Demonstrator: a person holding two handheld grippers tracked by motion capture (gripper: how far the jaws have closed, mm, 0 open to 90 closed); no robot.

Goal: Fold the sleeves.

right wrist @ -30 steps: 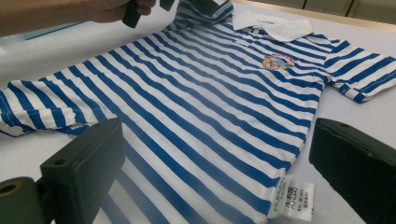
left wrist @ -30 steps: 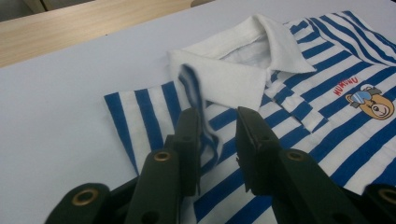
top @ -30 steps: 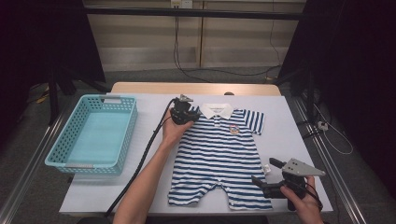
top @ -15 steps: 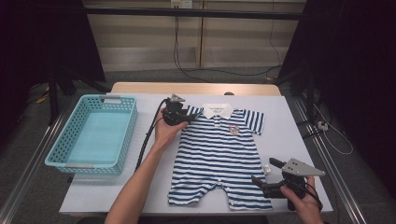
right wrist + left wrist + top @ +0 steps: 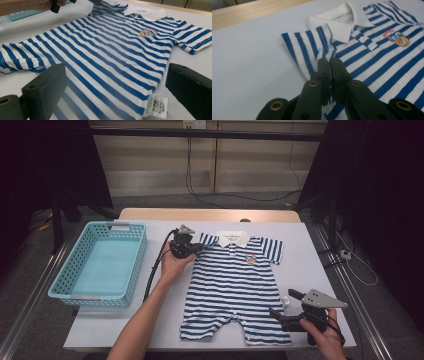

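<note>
romper: striped baby romper (image 5: 235, 287) lies flat, face up, mid-table on the white table (image 5: 320, 270); collar (image 5: 233, 238) at the far side, legs at the near edge.
left gripper: left gripper (image 5: 329, 75) has its jaws just closing, now pinched together on the sleeve (image 5: 304, 47) nearest the basket; fabric sits between the pads at the sleeve's underarm edge.
right gripper: right gripper (image 5: 115, 85) has its jaws wide apart, hovering just off the romper's hem corner beside the care label (image 5: 156, 106); nothing between them.
basket: teal basket (image 5: 100, 265) sits to the left of the romper, apart from it.
risk 1: grip looks shallow, at the very edge of the sleeve. A quick pull likely slips the cloth out.
risk 2: if the pinch takes just the top layer, the fold drags unevenly and the sleeve bunches. Can't tell how many layers are caught.
risk 3: right side is not anchored. Pulling the sleeve probably slides the whole garment toward the basket instead of folding it.
risk 4: right jaws sit close to the label; closing there may grab the label alone, not the hem.
risk 5: left cable (image 5: 155, 270) trails beside the garment and could snag the near leg on a sweep.
</note>
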